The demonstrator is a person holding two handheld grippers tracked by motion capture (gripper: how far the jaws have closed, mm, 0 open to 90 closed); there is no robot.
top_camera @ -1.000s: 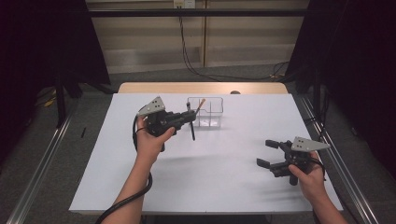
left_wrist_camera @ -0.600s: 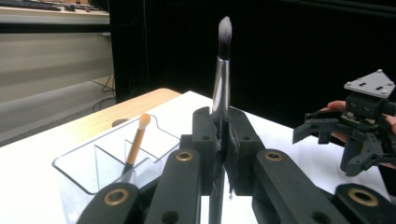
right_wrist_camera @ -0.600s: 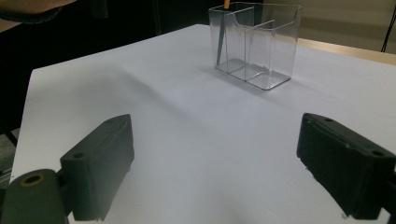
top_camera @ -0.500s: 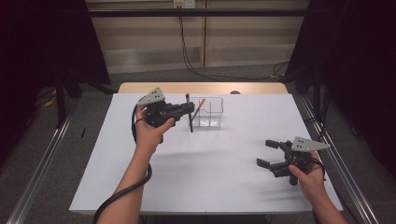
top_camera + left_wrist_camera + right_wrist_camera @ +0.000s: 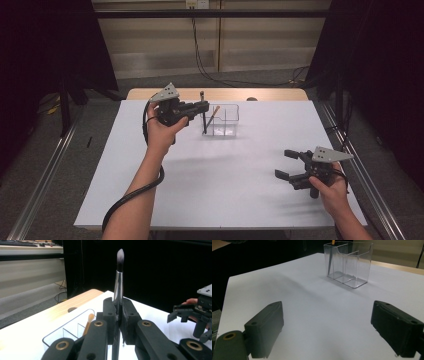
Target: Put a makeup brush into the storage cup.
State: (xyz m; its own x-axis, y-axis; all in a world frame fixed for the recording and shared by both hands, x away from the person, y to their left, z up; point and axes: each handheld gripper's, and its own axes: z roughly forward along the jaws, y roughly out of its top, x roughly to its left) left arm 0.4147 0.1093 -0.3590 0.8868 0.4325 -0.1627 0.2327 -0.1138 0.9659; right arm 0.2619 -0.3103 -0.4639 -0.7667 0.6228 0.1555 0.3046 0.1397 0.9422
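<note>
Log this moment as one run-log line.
left gripper: shut on brush, upright beside organizer | right gripper: open, idle | organizer: one brush inside

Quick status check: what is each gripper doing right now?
Left gripper: shut on the upright silver-handled makeup brush with dark bristles, beside the clear plastic organizer.
Right gripper: open, holding nothing, over the white table.

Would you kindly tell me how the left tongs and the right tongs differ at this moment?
The left tongs are shut on a makeup brush, raised beside the clear organizer; the right tongs are open and hold nothing, low over the white table. Both have black jaws.
</note>
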